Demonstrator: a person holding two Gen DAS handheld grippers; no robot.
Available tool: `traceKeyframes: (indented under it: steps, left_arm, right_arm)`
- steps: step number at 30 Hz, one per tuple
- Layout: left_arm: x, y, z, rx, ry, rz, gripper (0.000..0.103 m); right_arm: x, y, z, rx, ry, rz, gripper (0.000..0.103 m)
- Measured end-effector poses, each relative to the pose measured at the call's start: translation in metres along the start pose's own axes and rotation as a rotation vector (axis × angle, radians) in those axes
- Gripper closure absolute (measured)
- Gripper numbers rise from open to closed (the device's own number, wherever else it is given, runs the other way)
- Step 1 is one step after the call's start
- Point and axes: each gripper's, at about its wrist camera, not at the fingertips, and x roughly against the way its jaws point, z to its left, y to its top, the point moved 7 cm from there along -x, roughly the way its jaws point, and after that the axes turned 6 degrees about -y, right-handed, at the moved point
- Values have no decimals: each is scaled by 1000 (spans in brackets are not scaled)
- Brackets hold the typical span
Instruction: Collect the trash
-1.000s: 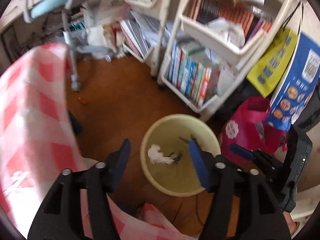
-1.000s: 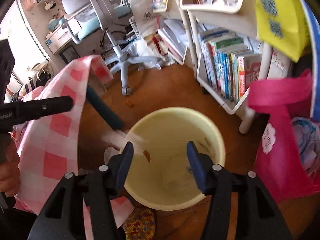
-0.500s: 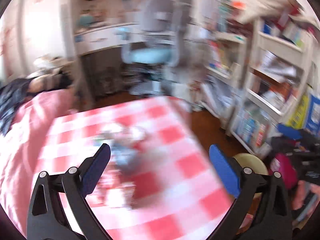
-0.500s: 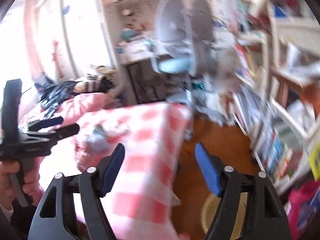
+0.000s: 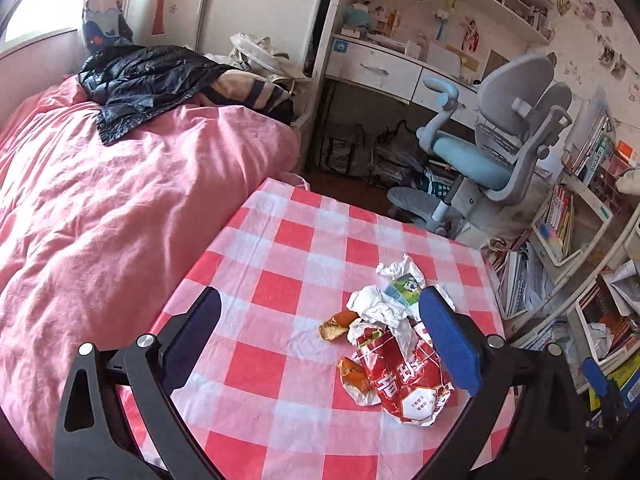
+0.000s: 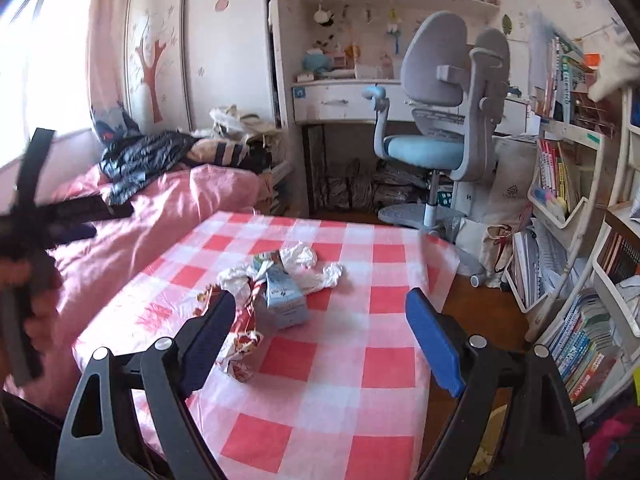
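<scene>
The trash sits in one small pile on the table with the red and white checked cloth (image 5: 288,264). In the pile there is a red snack bag (image 5: 404,380), some crumpled white paper (image 5: 380,306), a small blue carton (image 6: 285,300) and two bits of bread (image 5: 334,326). They all touch or lie just beside each other, toward the far right part of the table, near the edge by the bookshelf (image 5: 568,240).

The left gripper (image 5: 320,340) is wide open and holds nothing. From its camera, the pile lies a little ahead and to the right, close by its right finger. The red snack bag is the nearest piece. Its long side runs from near to far, almost the same way the gripper points, so the two fingers could go on either side of it.

The right gripper (image 6: 320,336) is opening and has nothing between its fingers. From its camera, the pile lies ahead and to the left, near its left finger. The blue carton stands closest to it.

Both hands look about equally near the pile. I think the next move is to reach down and forward and pinch one piece each. The thin paper may slip or come up in clumps.

A pink bed (image 5: 120,208) is beside the table, and a grey and blue chair (image 5: 500,144) stands behind it.
</scene>
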Motion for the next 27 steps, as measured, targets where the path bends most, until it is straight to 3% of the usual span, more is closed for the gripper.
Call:
traceKeyframes:
  steps: [14,27]
  left_arm:
    - [7,-5,16,-94,-8,72,7]
    - [0,-9,15,-99,-17,99,7]
  right_arm:
    - [-17,-9,34,118,-9,61,18]
    - [-21,-12,43,162,-13,69,17]
